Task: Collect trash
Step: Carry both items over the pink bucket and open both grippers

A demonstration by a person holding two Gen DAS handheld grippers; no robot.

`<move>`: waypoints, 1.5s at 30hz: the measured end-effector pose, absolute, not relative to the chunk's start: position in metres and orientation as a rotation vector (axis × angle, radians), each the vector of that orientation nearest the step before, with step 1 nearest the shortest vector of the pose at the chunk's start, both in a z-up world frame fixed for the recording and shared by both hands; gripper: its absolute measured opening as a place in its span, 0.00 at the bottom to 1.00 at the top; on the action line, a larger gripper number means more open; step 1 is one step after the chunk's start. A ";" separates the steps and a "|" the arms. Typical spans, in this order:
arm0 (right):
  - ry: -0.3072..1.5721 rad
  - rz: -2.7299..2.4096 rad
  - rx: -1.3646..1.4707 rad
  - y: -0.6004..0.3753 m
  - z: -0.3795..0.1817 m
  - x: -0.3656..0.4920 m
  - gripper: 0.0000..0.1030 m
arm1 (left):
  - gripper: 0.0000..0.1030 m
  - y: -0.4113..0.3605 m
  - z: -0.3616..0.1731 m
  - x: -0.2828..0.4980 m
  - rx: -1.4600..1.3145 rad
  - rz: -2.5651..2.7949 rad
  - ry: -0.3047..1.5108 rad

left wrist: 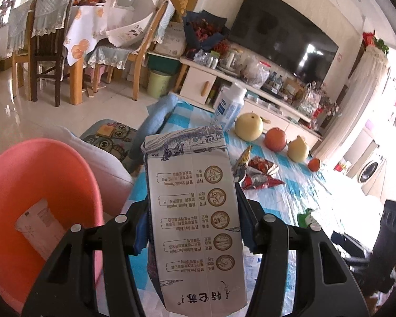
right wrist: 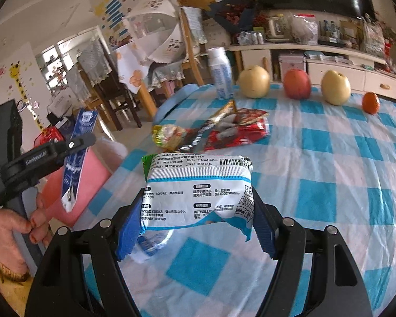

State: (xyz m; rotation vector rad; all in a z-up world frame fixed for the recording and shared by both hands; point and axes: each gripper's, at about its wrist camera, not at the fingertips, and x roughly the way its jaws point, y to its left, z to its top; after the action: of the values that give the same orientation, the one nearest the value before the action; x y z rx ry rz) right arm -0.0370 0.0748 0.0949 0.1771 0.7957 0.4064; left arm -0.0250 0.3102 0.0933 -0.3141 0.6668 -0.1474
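My left gripper (left wrist: 194,224) is shut on a flattened white milk carton (left wrist: 195,211) with brown round emblems, held above the table's left edge beside the pink bin (left wrist: 39,185). The bin holds a white packet (left wrist: 39,224). In the right wrist view the left gripper (right wrist: 74,142) shows at the left with the carton (right wrist: 75,158) over the pink bin (right wrist: 92,174). My right gripper (right wrist: 198,211) is shut on a white and blue wet-wipe packet (right wrist: 198,190), held above the checked tablecloth (right wrist: 330,171). Snack wrappers (right wrist: 224,129) lie on the cloth ahead.
A white bottle (right wrist: 220,71), two yellow pears (right wrist: 253,82), a red apple (right wrist: 297,83) and a small orange (right wrist: 371,102) stand along the table's far side. A blue chair back (left wrist: 155,121) is at the table's left. A TV cabinet (left wrist: 250,92) and dining chairs lie beyond.
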 end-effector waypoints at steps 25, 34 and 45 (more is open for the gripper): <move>0.710 0.754 -0.074 0.284 0.142 -0.042 0.71 | 0.54 0.456 0.094 -0.054 -0.521 0.167 0.582; 0.746 0.815 -0.172 0.344 0.123 -0.030 0.75 | 0.58 0.487 0.085 -0.057 -0.552 0.293 0.602; 0.802 0.710 0.043 0.291 0.115 -0.033 0.87 | 0.81 0.482 0.079 -0.051 -0.509 0.362 0.651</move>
State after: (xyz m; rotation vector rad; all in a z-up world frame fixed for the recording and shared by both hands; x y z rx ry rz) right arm -0.0330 0.2908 0.1152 0.0430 0.8018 0.7096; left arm -0.0511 0.4815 0.0787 -0.5092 0.6510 0.3622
